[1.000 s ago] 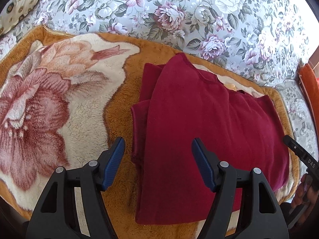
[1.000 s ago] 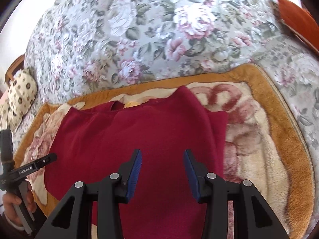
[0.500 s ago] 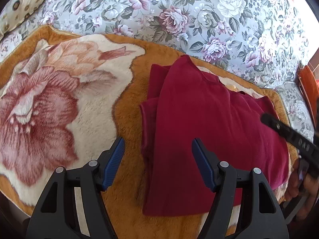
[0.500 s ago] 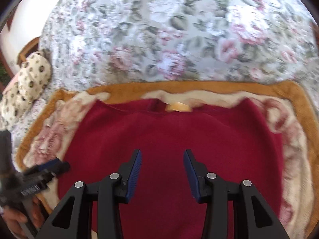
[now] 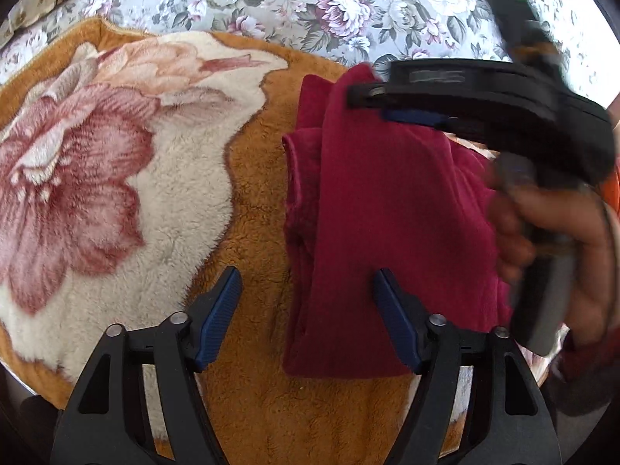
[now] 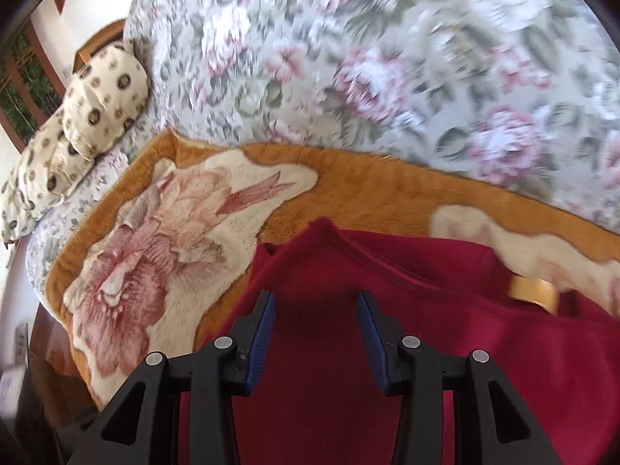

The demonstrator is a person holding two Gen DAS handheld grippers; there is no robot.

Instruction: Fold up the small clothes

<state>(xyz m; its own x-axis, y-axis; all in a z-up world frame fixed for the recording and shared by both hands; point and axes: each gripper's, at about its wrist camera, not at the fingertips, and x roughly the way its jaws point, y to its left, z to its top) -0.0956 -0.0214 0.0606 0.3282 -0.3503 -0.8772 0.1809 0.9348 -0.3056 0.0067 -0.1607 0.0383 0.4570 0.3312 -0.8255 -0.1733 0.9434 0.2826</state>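
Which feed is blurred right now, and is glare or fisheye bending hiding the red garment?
Left wrist view: the right gripper and the hand holding it smear with motion across the red garment, hiding its right side. Right wrist view: the floral bedcover is streaked; the garment's near part stays fairly sharp. Both bend at the rims; no glare on the garment.

black tool (image 5: 306, 317), blue pads, seemingly ribbed.

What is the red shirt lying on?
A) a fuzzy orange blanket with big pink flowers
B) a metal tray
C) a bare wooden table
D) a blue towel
A: the red shirt lies on the fuzzy orange blanket, whose cream patch shows a big pink flower; the blanket itself lies on a grey floral bedspread.
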